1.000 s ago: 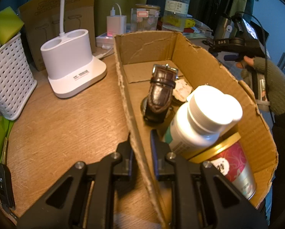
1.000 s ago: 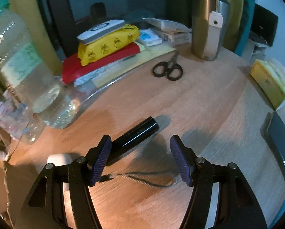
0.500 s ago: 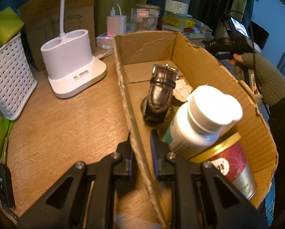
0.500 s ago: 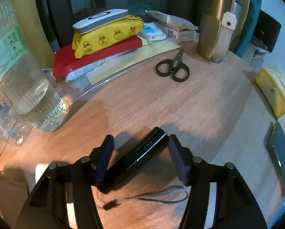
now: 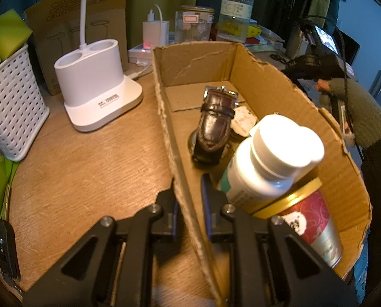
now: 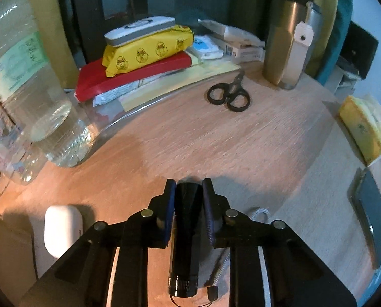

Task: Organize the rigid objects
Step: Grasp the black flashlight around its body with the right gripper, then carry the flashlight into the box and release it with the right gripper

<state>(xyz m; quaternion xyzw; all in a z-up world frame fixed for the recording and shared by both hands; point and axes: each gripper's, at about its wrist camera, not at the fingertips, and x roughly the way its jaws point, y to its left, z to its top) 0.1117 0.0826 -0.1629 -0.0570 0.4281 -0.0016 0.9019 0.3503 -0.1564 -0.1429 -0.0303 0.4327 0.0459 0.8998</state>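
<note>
Left gripper (image 5: 189, 199) clamped on the near left wall of the box (image 5: 287, 94), one finger outside, one inside, pads pressed to the cardboard. Inside the box: a brown watch (image 5: 214, 125) on its side toward the middle, a white bottle (image 5: 264, 168) leaning over a gold-lidded can (image 5: 310, 220) in the near right corner, a small pale item (image 5: 242, 121) just behind the watch, too small to tell. Box resting on the table (image 5: 88, 168). Left of the box, a white lamp base (image 5: 95, 87) and a white basket (image 5: 11, 107); a car key (image 5: 3, 245) at the near left edge. Beyond the box, a charger (image 5: 156, 32), a jar (image 5: 194, 24) and a water bottle (image 5: 235, 10). At the far right, a sleeved hand (image 5: 325, 87) around the other gripper's handle.

Right gripper (image 6: 189, 186) just closed tight on the flashlight (image 6: 185, 232), black barrel lying lengthwise between the blue pads, its tip poking a little past the fingertips, its tail toward the camera with a grey cord (image 6: 226, 258) trailing to the right. Whether the flashlight touches the table cannot be told. White case (image 6: 62, 230) near the left finger. Farther back, scissors (image 6: 228, 96), a steel tumbler (image 6: 285, 43), a yellow pack (image 6: 149, 50) on a red book (image 6: 129, 76). A sponge (image 6: 364, 125) and a dark phone (image 6: 374, 220) at the right edge.
</note>
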